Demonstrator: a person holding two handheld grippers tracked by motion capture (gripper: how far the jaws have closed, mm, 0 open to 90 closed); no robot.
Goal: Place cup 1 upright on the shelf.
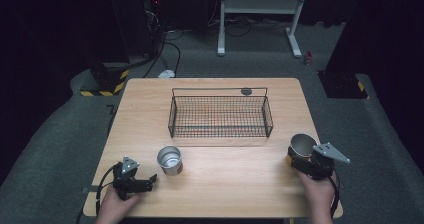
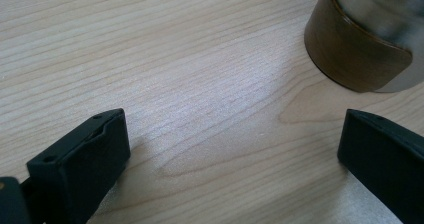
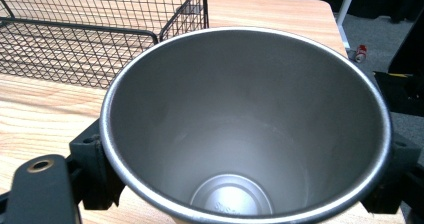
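Wooden table (image 1: 215, 159) is seen mid-frame, wire basket (image 1: 220, 116) at its centre, grey carpet around. Right gripper (image 1: 306, 160), lower right, is clamped on a cup (image 1: 302, 145). Left gripper (image 1: 145, 183), lower left, is spread, second cup (image 1: 169, 160) just upper right of it

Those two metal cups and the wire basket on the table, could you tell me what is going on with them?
A person works at the wooden table with a gripper in each hand. The right gripper has its jaws closed around a steel cup near the table's right edge. The left gripper rests open on the table, close to a second steel cup but not touching it. The black wire basket behind them looks empty.
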